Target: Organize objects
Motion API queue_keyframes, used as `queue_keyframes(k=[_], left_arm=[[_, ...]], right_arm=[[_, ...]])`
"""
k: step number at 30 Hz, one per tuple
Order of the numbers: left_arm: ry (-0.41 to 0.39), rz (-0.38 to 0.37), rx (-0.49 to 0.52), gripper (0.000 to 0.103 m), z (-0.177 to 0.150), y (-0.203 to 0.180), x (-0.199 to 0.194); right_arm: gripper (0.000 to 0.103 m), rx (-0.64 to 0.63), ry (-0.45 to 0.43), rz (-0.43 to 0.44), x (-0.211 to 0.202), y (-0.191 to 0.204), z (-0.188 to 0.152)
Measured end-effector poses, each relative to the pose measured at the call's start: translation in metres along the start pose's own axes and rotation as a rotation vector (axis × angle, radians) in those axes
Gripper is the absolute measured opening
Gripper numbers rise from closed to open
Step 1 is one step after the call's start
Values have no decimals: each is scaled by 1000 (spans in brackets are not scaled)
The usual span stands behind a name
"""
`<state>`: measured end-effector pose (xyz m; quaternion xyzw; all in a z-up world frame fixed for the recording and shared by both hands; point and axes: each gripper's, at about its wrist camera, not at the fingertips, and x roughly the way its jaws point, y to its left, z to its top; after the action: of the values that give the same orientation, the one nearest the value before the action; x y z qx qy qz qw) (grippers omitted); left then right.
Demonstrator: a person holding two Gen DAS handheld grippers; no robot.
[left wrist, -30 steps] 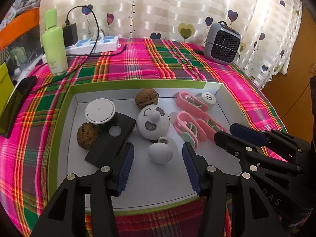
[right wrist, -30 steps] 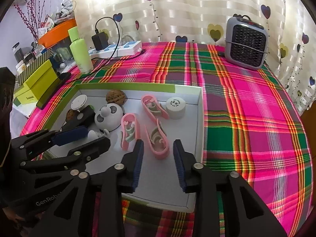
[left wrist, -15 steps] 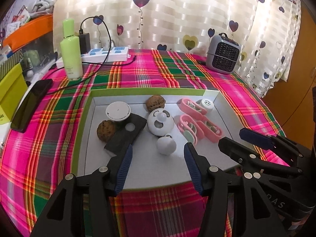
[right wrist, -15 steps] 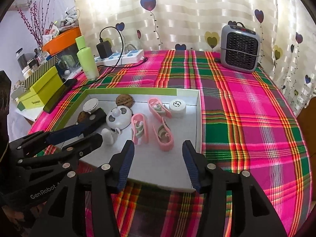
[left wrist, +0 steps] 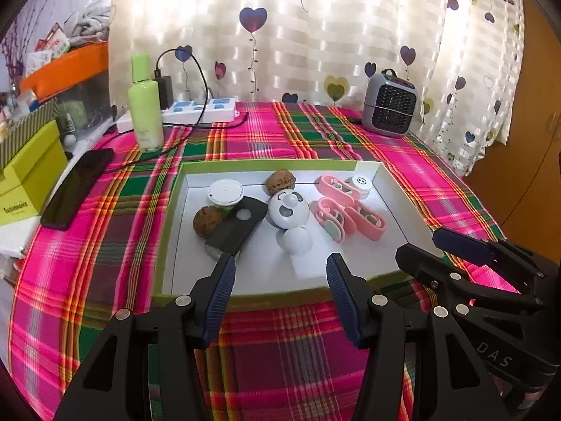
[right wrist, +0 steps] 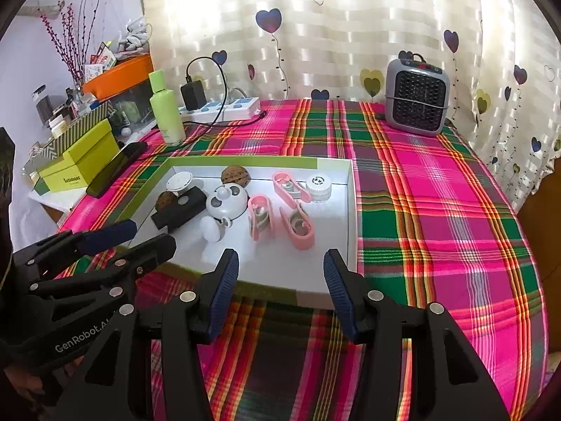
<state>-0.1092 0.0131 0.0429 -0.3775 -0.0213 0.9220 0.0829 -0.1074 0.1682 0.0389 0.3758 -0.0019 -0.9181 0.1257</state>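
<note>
Right wrist view: plaid tablecloth (right wrist: pixel 438 210), heart-print curtain (right wrist: pixel 315 28), grey heater (right wrist: pixel 416 97).

On your left gripper (right wrist: pixel 147 242), seen from the right wrist, you read "GenRobot.A…" in white. On your right gripper (left wrist: pixel 420 245), seen from the left wrist, you read "DAS". The yellow-green box's (right wrist: pixel 80 161) label is illegible.

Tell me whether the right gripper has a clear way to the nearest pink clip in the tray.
Probably yes: the right gripper is open and empty, the pink clip lies straight ahead, and only the tray's low near wall intervenes.
</note>
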Motion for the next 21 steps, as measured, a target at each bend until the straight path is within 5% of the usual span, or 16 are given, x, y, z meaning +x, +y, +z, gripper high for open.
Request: queue_keyframes(k=[21], left_arm=[[95, 97, 1, 54, -49, 2, 5]], right_arm=[[52, 9, 70, -58, 3, 4, -44]])
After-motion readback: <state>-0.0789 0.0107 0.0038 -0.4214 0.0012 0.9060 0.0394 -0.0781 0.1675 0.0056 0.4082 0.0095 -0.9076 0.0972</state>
